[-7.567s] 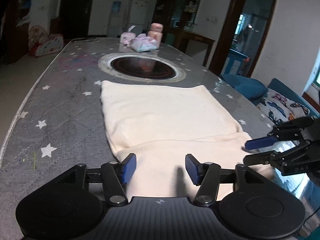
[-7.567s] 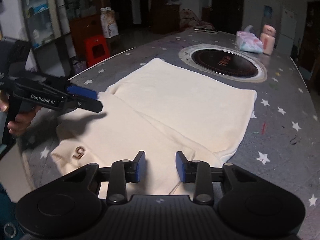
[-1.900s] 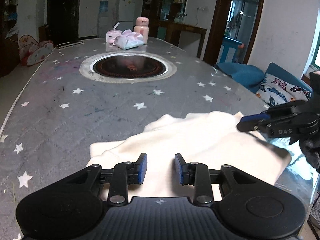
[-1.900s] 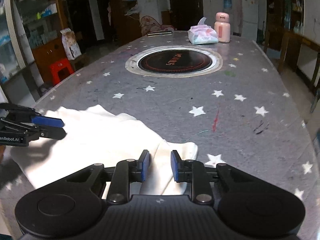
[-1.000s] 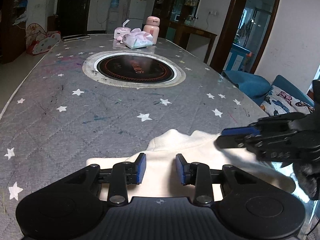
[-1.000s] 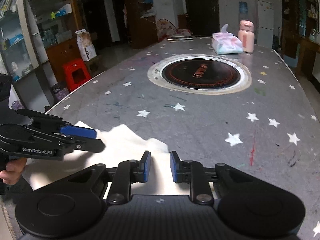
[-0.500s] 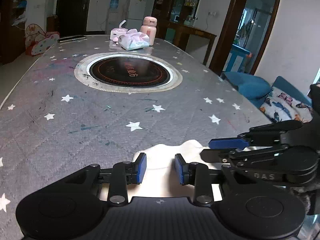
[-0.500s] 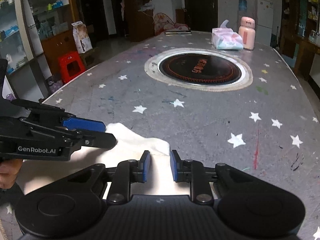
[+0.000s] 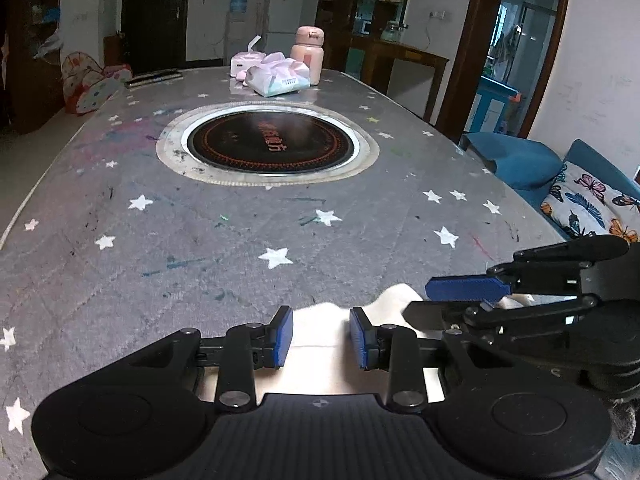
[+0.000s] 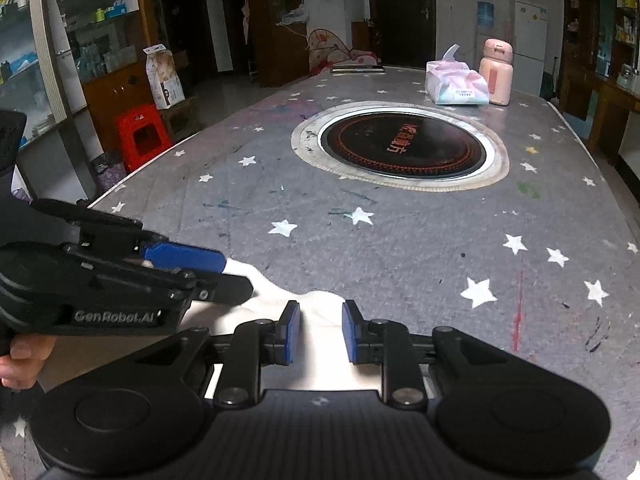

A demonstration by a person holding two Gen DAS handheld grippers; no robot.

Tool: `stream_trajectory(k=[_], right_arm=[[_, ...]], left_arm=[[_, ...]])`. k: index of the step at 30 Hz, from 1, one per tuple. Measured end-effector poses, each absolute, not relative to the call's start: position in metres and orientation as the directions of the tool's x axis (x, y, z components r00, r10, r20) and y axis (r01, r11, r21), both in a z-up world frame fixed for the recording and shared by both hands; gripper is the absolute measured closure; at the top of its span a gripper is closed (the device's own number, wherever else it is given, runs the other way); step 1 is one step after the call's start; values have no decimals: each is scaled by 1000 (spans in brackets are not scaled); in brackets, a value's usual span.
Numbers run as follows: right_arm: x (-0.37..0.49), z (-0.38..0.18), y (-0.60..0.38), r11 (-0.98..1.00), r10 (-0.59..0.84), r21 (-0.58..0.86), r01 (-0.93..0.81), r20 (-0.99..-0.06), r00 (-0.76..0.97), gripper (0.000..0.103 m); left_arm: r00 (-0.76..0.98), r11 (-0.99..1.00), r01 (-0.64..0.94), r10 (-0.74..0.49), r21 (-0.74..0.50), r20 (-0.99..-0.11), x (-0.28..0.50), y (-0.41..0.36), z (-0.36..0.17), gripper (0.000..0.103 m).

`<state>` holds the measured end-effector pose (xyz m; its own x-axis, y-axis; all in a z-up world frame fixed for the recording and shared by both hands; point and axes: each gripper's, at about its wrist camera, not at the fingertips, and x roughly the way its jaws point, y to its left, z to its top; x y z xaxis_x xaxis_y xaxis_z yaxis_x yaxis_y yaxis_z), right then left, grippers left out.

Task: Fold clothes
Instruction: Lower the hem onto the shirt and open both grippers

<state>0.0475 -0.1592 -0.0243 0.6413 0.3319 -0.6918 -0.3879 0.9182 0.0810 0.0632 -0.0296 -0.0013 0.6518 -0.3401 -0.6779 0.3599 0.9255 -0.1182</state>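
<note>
A cream garment (image 9: 384,300) lies bunched at the near edge of the grey star-print table (image 9: 200,248). My left gripper (image 9: 321,336) is shut on a ridge of it, with cloth filling the narrow gap between the blue pads. My right gripper (image 10: 318,330) pinches the same garment (image 10: 276,292) just beside it. Each gripper shows in the other's view: the right gripper (image 9: 416,300) comes in from the right, and the left gripper (image 10: 236,276) from the left, with its tips at the cloth. Most of the garment is hidden under the gripper bodies.
A round black hotplate (image 9: 270,144) is set into the table's middle. A tissue pack (image 9: 280,76) and a pink bottle (image 9: 307,54) stand at the far end. A blue sofa with a butterfly cushion (image 9: 588,204) is to the right, a red stool (image 10: 140,136) to the left.
Both grippers have drawn back toward the near edge with the garment's edge held, and have come closer together. Less cloth shows in front of the pads.
</note>
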Motion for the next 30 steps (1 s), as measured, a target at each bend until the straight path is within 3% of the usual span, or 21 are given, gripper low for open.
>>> stream_trajectory(k=[3,11,16,24,30], right_arm=[[49,-26,-161,920,329,83,-383,-694,640,81],[49,-25,-163,924,320,74,-375,-688,652,80],[38,-12,-172,920,344,98,-380,-667,661,80],[-16,1,-160,845,423,46,-533,-668,613,80],[-49,-5,-147,799,460,35,-601,-678,573,80]], left_arm=[[670,941,333,-283,-63,-686,67,-30,-7,69],[678,943,329,-278,-57,-681,70,-25,-8,68],[686,933,335,-338,-132,-644,61,-11,11,69],[609,857,449,-502,-255,-615,27,-11,16,74],[593,846,483,-506,-226,-626,9,-20,3,75]])
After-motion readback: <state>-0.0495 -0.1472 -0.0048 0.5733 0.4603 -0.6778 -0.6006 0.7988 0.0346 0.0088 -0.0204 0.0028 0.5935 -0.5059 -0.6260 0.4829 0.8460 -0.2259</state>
